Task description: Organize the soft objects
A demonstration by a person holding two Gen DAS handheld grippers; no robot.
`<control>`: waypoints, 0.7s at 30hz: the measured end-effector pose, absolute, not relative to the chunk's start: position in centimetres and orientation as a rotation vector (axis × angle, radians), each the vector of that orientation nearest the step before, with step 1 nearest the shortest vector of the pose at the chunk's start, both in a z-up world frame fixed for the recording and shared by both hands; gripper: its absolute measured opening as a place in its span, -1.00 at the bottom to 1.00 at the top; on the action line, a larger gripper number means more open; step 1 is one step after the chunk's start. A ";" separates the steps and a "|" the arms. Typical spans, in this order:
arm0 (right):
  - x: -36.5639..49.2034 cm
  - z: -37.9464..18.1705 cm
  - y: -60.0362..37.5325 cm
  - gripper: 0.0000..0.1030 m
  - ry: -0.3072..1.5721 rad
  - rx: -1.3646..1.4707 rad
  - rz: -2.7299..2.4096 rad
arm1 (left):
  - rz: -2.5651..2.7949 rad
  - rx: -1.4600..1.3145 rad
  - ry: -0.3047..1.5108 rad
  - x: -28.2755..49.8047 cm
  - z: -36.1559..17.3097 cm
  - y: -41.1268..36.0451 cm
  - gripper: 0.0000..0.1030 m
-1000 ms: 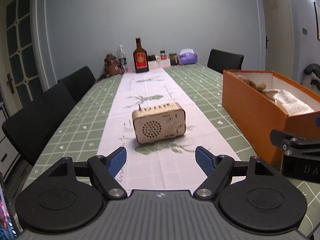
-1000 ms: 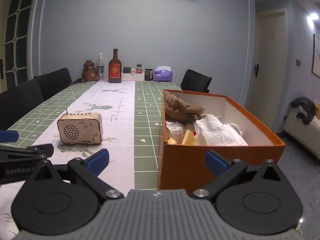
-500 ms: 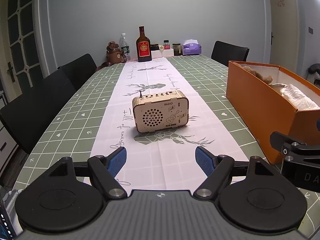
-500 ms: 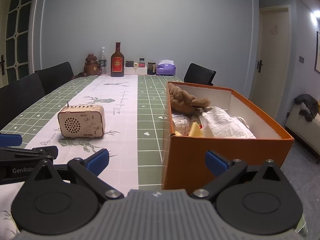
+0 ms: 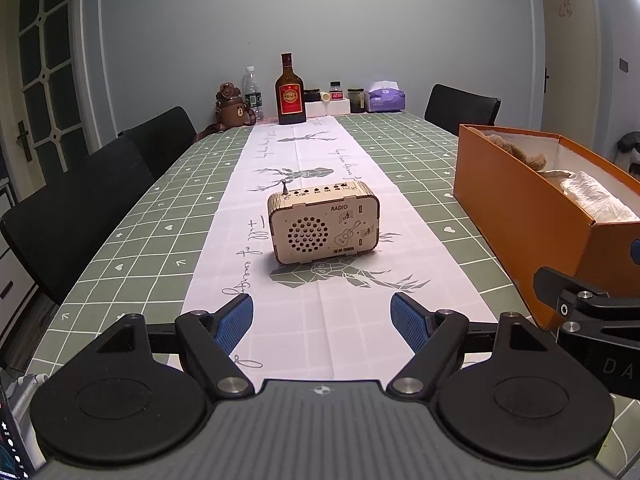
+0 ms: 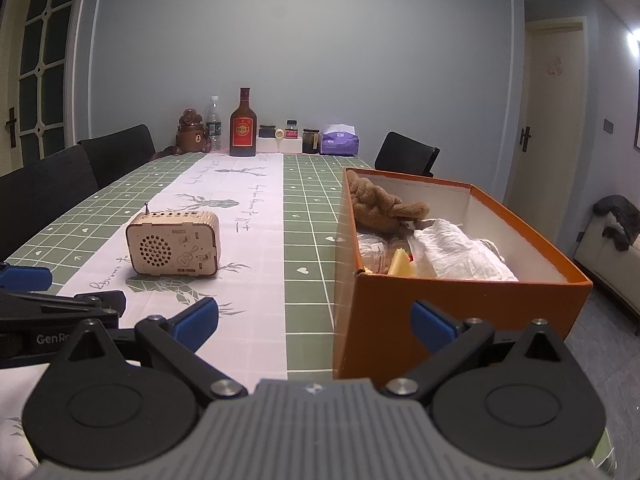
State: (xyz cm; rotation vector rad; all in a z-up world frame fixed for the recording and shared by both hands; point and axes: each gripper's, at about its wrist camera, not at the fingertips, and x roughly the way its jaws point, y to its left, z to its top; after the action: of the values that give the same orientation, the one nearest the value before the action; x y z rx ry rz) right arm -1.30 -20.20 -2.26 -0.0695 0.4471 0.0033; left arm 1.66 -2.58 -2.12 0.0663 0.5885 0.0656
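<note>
In the left wrist view, the left gripper (image 5: 322, 322) is hovering with its blue pads apart and empty; the pale wooden box-shaped radio (image 5: 323, 226) is sitting at frame centre, lower than a second ago, and a forward reach risks knocking this hard item. In the right wrist view, the right gripper (image 6: 314, 322) is likewise gaping, empty; the brown plush toy (image 6: 380, 206) and crumpled white plastic bag (image 6: 460, 254) are lying inside the orange cardboard box (image 6: 460, 308) at centre right, now seen from higher; a careless dip could catch the rim.
</note>
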 end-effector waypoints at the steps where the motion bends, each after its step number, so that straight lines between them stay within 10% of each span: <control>1: -1.3 -2.2 -20.2 0.94 0.446 -0.070 0.004 | 0.066 0.065 0.587 1.6 -2.1 -2.6 0.78; 21: -1.5 -2.3 -20.0 0.95 0.446 -0.071 0.011 | 0.074 0.061 0.584 1.4 -2.0 -2.6 0.78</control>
State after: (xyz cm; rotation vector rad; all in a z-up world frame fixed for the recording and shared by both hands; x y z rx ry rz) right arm -1.52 -20.01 -2.34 -0.0707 0.4461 0.0112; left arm 1.40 -2.60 -2.05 0.0605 0.5837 0.0738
